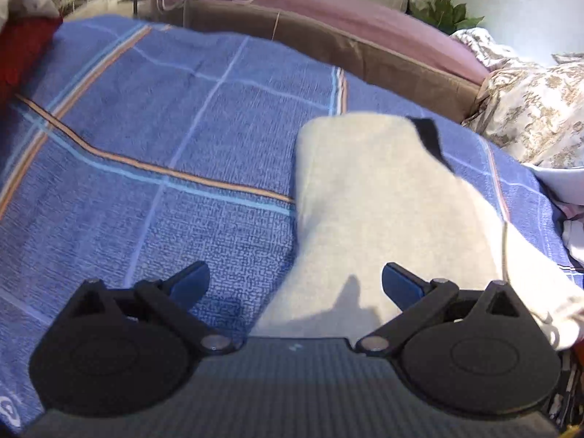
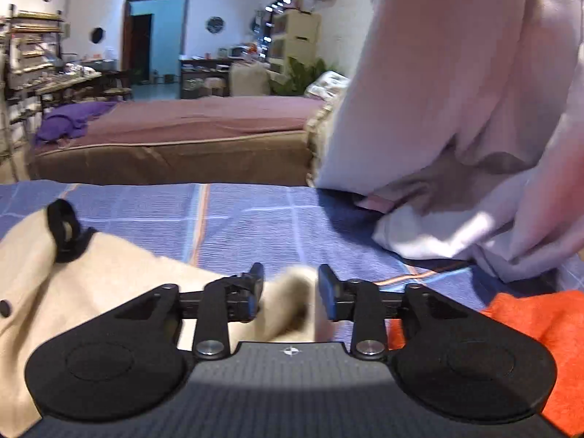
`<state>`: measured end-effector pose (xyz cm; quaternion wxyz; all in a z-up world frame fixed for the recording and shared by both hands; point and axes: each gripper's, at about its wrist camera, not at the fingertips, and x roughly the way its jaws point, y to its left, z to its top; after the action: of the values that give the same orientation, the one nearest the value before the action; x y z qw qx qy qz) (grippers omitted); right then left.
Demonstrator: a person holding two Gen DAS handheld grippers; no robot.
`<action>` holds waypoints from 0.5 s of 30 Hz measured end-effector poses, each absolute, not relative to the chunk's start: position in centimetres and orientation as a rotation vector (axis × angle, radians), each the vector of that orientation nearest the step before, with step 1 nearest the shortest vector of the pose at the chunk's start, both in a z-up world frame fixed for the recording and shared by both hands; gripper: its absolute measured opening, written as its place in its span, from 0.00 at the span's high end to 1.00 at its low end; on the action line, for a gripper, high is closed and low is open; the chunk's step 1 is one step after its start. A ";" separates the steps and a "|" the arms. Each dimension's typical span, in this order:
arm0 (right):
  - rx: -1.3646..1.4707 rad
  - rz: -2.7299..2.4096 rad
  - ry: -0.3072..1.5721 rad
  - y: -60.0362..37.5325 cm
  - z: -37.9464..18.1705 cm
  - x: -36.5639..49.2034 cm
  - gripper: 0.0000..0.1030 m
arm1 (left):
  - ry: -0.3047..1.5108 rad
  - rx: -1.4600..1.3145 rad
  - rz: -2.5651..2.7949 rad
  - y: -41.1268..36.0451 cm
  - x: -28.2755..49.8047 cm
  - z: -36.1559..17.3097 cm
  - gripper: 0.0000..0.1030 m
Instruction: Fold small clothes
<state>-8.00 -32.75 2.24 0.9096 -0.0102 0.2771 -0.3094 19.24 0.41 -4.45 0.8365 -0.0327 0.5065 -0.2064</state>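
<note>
A cream garment (image 1: 379, 197) with black trim lies folded on the blue plaid sheet (image 1: 164, 138), right of centre in the left wrist view. My left gripper (image 1: 295, 284) is wide open just above the garment's near left edge, holding nothing. In the right wrist view the same cream garment (image 2: 91, 284) lies at the left, with a black loop at its collar. My right gripper (image 2: 290, 288) is open, its jaws either side of a bunched cream fold (image 2: 292, 303) without closing on it.
A pale pink garment (image 2: 456, 109) hangs and piles at the right, by an orange cloth (image 2: 540, 332). A red cloth (image 1: 22, 51) lies at the sheet's far left. A brown bed (image 2: 175, 138) stands beyond, with a floral quilt (image 1: 529, 106).
</note>
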 end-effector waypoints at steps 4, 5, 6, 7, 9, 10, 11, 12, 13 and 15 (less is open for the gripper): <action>-0.109 -0.531 0.533 -29.1 2.5 -9.1 0.00 | 1.167 -0.139 -0.474 -1.8 21.1 -8.4 0.00; -0.082 -0.461 0.546 -28.6 2.1 -9.2 0.00 | 1.148 -0.151 -0.461 -2.3 21.0 -8.6 0.00; -0.056 -0.418 0.563 -28.2 1.6 -9.2 0.00 | 1.118 -0.168 -0.462 -2.8 20.9 -8.5 0.00; -0.020 -0.379 0.595 -28.0 0.9 -9.0 0.00 | 1.106 -0.197 -0.482 -3.2 20.8 -8.5 0.02; 0.027 -0.327 0.664 -27.2 -1.0 -8.7 0.00 | 1.108 -0.255 -0.534 -4.3 20.5 -8.7 0.24; 0.047 -0.316 0.698 -26.6 -2.0 -8.8 0.00 | 1.100 -0.219 -0.532 -5.2 20.2 -8.4 0.43; 0.063 -0.304 0.732 -25.9 -3.0 -8.9 0.00 | 1.072 -0.147 -0.525 -6.1 19.8 -7.9 0.54; 0.075 -0.296 0.751 -25.5 -3.7 -9.2 0.00 | 1.047 -0.096 -0.526 -6.8 19.4 -7.4 0.75; 0.088 -0.292 0.770 -25.1 -4.5 -9.5 0.00 | 1.024 -0.073 -0.533 -7.3 18.8 -6.8 0.80; 0.107 -0.291 0.801 -24.8 -5.6 -10.2 0.00 | 0.966 -0.084 -0.579 -8.0 17.1 -4.8 0.82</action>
<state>-10.21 -24.79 -5.56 0.9091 0.0516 0.3885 -0.1412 17.14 -7.98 -4.82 0.8447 -0.0398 0.4579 -0.2744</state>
